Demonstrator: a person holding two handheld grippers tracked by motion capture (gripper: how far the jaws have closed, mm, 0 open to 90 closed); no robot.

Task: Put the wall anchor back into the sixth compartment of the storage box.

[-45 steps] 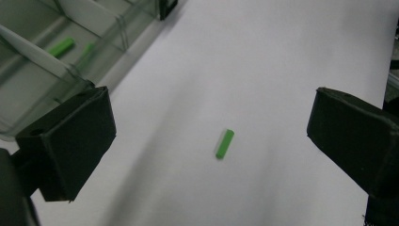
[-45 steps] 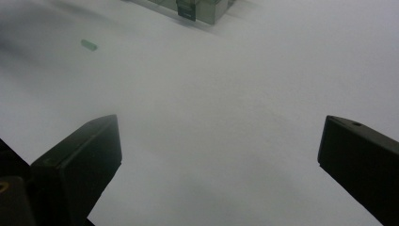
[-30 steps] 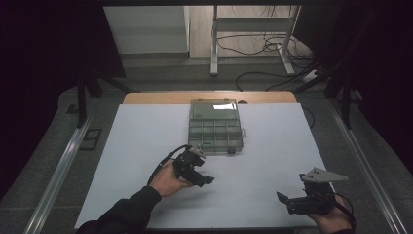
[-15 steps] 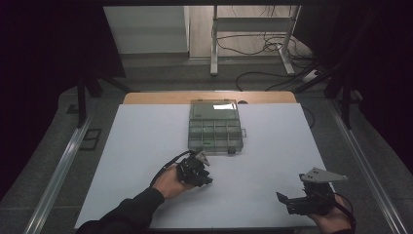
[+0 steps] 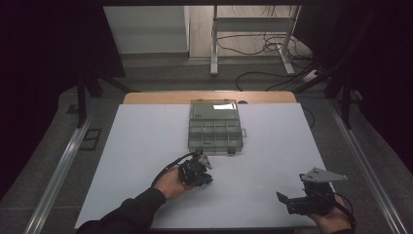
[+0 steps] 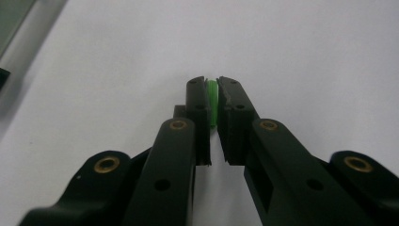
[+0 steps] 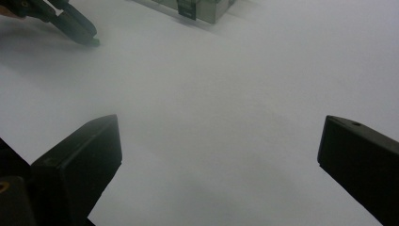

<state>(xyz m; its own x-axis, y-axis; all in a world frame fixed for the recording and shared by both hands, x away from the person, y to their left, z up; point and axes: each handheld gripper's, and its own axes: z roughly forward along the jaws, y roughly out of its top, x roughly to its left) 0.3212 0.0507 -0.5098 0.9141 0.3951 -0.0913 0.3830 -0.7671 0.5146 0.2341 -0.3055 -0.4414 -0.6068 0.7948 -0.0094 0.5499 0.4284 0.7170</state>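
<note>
Broad matte white table (image 5: 146,146) bearing, toward its far middle, a flat translucent grey-green compartment box (image 5: 215,127) of hard plastic with its lid shut, well apart from both tools. Pick-up judged done: left gripper (image 6: 212,94), low on the near-left sheet, having just closed its blocky black jaws on a small smooth green piece (image 6: 212,99), thin and rounded, clamped at the tips; carrying and placing presumably left, perhaps into that box. Right gripper (image 7: 219,146) near right, jaws spread wide over bare sheet, holding nothing.

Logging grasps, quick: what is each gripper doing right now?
Left gripper: jaws just closed, now shut on a small green piece.
Right gripper: open, holding nothing, over the white table.
</note>
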